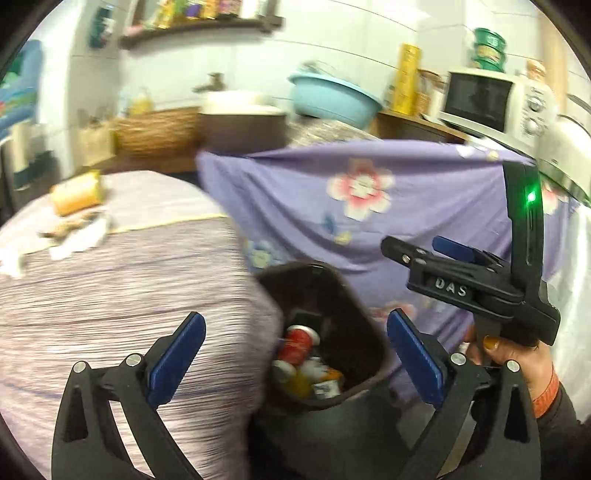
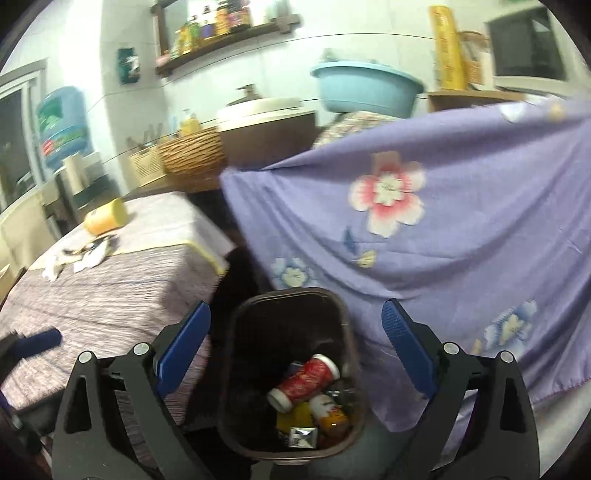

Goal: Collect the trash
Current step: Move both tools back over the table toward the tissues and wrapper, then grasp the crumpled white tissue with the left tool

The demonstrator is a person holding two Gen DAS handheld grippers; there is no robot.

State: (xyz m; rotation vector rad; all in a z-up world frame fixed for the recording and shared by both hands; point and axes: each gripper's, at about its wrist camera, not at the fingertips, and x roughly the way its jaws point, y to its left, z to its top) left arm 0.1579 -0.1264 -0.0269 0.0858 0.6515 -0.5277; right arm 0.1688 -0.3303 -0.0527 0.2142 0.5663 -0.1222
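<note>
Left hand-held gripper (image 1: 295,354): black frame, blue ribbed pads (image 1: 177,363), silver screws. Right hand-held gripper (image 1: 410,251): "DAS" lettering, green LED. Hand (image 1: 517,354): yellow nail polish, orange wristband, dark sleeve.

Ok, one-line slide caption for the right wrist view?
Open right gripper above the dark trash bin holding a red can; scraps remain on the table.

Home kitchen: microwave (image 1: 495,103), sink (image 2: 264,107) (shelved bottles (image 2: 214,26)).

Dark brown bin (image 2: 236,369) holds a red, white-capped can (image 2: 308,378) and yellow packaging (image 2: 293,417). Lilac striped cloth covers the table (image 2: 110,295). Purple drape (image 2: 461,229) bears pink-white and blue flowers. Basin (image 2: 365,88) light blue. Yellow cup (image 2: 105,218). Both tools black with blue pads (image 2: 184,347).
</note>
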